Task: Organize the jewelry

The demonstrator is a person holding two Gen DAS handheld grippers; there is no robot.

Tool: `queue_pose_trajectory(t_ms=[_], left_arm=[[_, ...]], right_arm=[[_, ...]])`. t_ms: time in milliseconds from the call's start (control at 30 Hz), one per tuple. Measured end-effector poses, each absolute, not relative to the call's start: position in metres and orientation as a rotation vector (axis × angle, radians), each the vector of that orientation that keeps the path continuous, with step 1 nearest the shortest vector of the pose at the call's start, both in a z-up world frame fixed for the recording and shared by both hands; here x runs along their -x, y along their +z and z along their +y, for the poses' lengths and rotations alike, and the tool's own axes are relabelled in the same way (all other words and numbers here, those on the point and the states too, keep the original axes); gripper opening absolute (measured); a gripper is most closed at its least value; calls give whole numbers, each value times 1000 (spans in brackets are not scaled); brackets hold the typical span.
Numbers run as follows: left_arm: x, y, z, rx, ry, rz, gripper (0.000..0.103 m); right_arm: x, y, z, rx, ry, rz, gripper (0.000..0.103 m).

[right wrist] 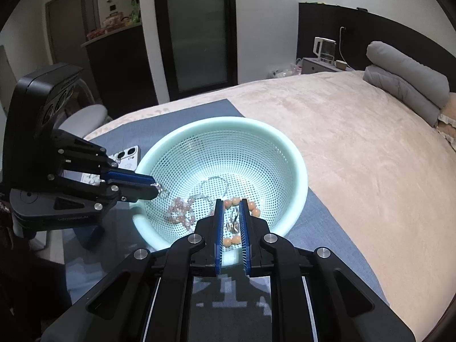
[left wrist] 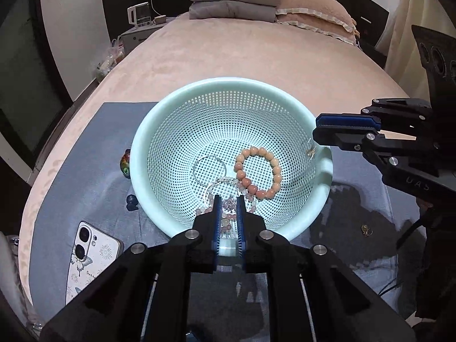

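Mint perforated plastic basket sitting mid-frame, holding round peach bead bracelet. Left gripper pinching thin silver bangle; right gripper pinching small metal earring above.

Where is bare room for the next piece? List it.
Basket's far mesh, beyond peach bracelet and bangle. Cloth right of basket, around one charm. Crowded: basket's near floor under left tongs, right rim by right tongs; cloth's left, with phone.
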State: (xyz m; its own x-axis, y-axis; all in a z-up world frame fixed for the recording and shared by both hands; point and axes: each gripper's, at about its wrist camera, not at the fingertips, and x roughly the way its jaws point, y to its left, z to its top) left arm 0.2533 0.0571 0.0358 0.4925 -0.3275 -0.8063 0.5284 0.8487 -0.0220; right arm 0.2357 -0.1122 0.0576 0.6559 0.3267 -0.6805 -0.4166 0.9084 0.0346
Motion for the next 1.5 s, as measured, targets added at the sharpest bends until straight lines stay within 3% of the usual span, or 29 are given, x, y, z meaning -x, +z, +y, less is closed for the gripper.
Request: queue_pose_trajectory(t_ms=[33,67,133,200,300,533,867,1133,1500], left_arm=[[-251,40,60,-236,-519,903,49],[-248,45,63,-234,-499,877,75],[-243,54,71,-228,-477,847,79],[-239,61,80,-212,-452,841,91],[-231,68,91,-202,-415,829,96],[-201,60,92,-199,-407,854,97],[-179,4,62,-185,-486,947,97],[-189,-19,44,-140,-495,961,86],[-213,-41,22,-157,-499,989,65]], right_arm=[[-234,60,-117,116,389,731,45],[-232,64,-122,99,368,713,63],[-226,71,-132,67,352,684,65],[-219,75,-141,51,321,676,72],[-206,78,-154,40,293,672,84],[-166,69,-174,73,288,713,84],[-97,13,-166,316,372,776,85],[-87,-21,-177,211,392,818,84],[-101,-39,-177,161,383,858,60]])
